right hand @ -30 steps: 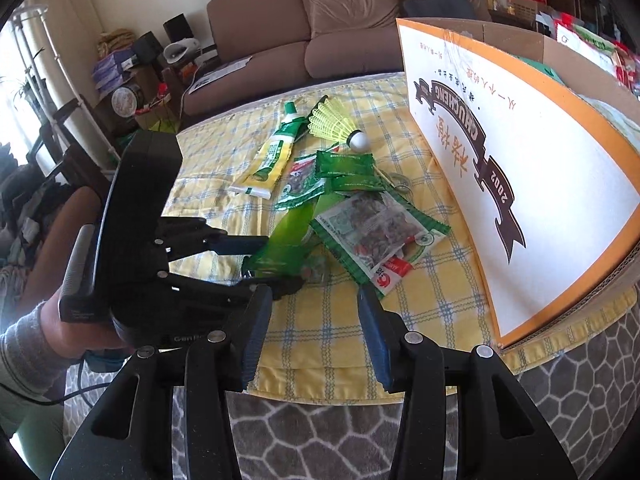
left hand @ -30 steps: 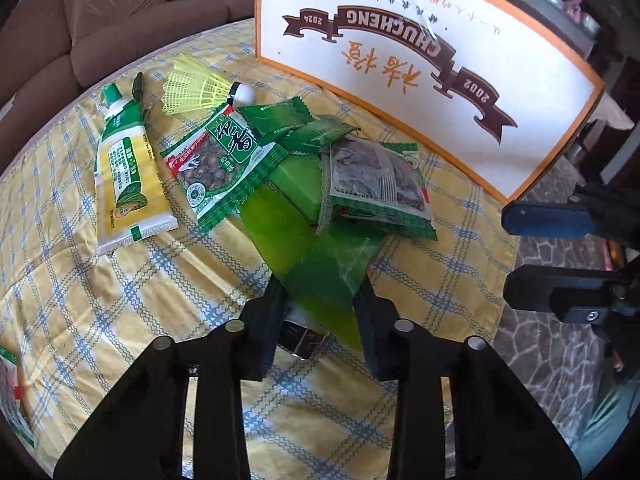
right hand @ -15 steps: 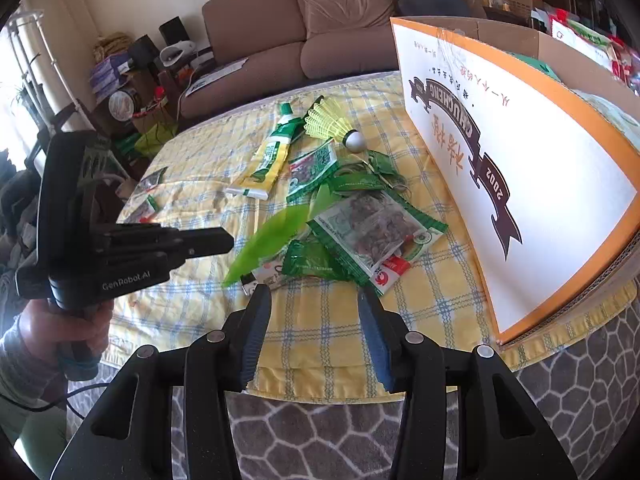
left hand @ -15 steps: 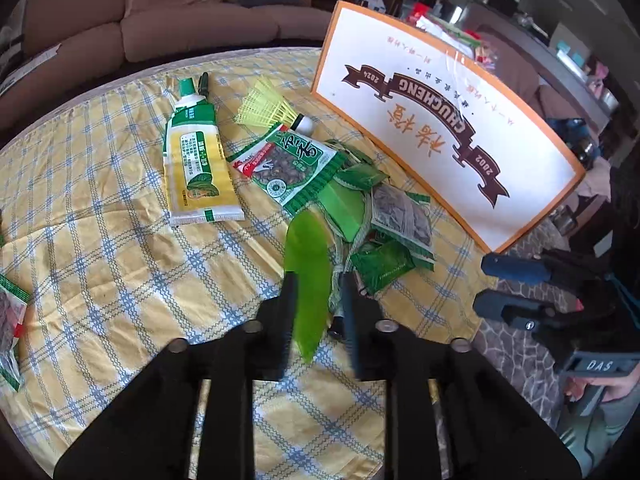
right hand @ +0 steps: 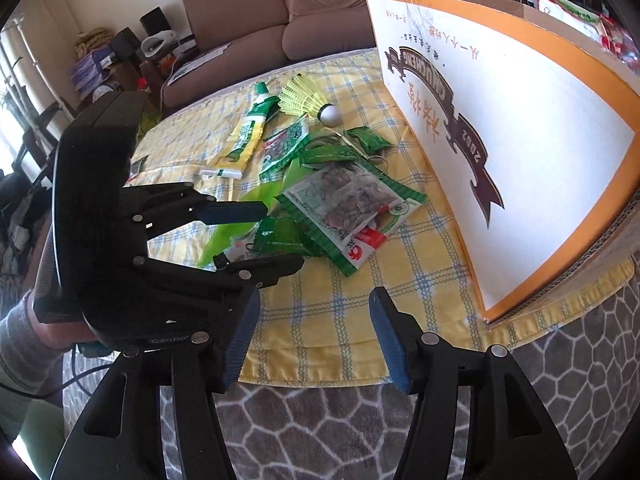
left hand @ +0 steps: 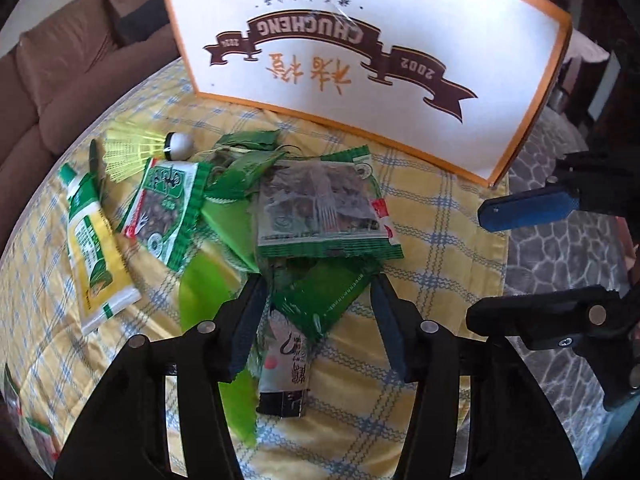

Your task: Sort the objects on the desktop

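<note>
A heap of green snack packets lies on the yellow checked tablecloth. A big clear-fronted packet lies on top, and it also shows in the right wrist view. My left gripper is open, its jaws either side of a small dark green packet and a grey sachet. A bright green strip lies to the left. My right gripper is open and empty, off the table's front edge.
A large white and orange carton stands at the back of the table. A yellow shuttlecock, a yellow-green tube and a bean packet lie left. Patterned grey floor is below; a brown sofa is behind.
My left gripper let go of the bright green strip, opened, and moved in low over the small dark green packet. The right gripper has barely moved.
</note>
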